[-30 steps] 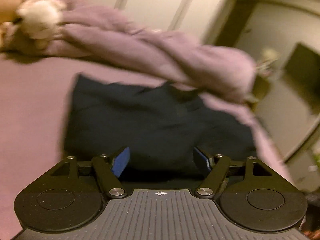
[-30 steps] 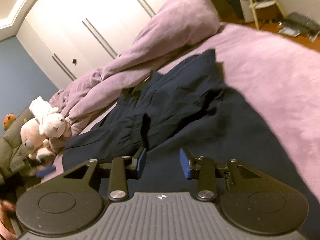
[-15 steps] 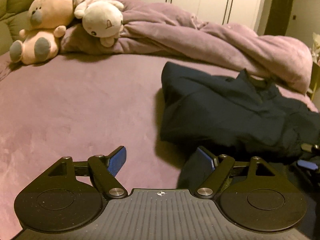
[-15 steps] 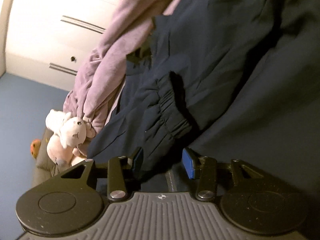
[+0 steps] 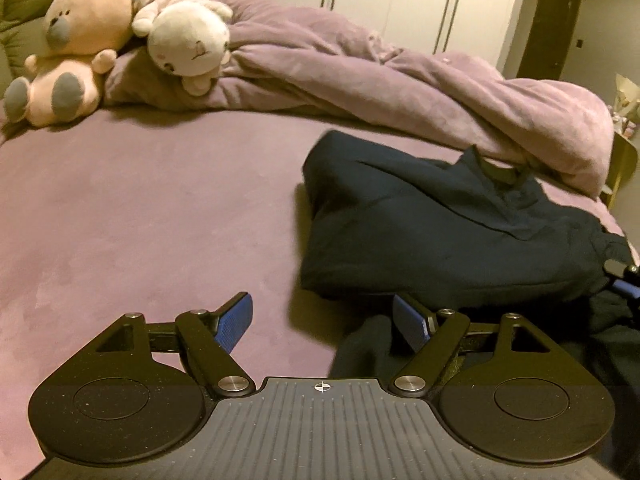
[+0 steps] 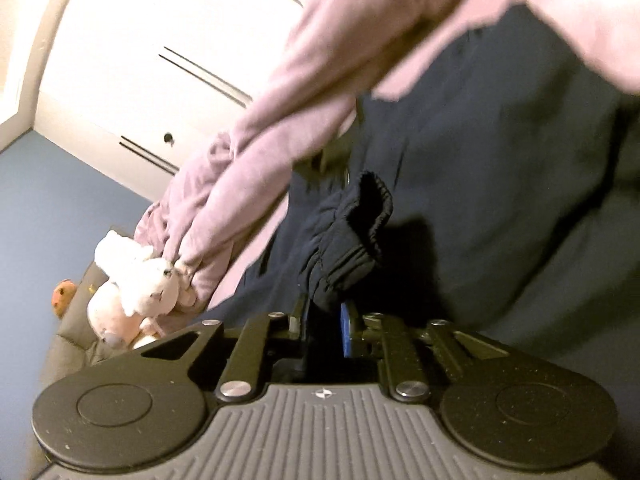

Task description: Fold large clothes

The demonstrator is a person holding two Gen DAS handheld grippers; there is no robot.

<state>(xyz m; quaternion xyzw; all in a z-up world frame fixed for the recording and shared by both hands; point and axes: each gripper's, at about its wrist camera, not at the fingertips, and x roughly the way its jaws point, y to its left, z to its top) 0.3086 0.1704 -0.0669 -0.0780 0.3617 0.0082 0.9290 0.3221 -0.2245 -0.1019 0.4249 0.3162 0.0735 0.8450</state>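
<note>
A: Start at the right gripper (image 6: 325, 326). What has it got?

B: Its jaws are drawn in tight on the gathered elastic cuff (image 6: 360, 236) of the navy jacket (image 6: 500, 168). The ribbed band bunches up just above the blue pads (image 6: 345, 332). The left gripper (image 5: 324, 322) stands wide apart with nothing between its fingers, low over the bed, and a dark flap of the garment lies right beside its right-hand pad.

A: So how should the sleeve fold go?

B: I'd judge the cuff wants carrying flat across the body, pulled just taut enough to draw the sleeve straight. The left gripper could pin or pinch the near edge so the bulk doesn't drag along. The elastic gives a thick, grippy bite, but the cloth beyond it looks slack and heavy and will likely sag.

A: And the rest?

B: In the left view, the jacket (image 5: 440, 232) lies as a rumpled, matte heap on the bed's right side, collar toward the bunched mauve duvet (image 5: 400, 76). The bed sheet (image 5: 140, 208) looks velvety and smooth. Two plush toys (image 5: 120, 36), rounded and fuzzy, lean together by the headboard.
</note>
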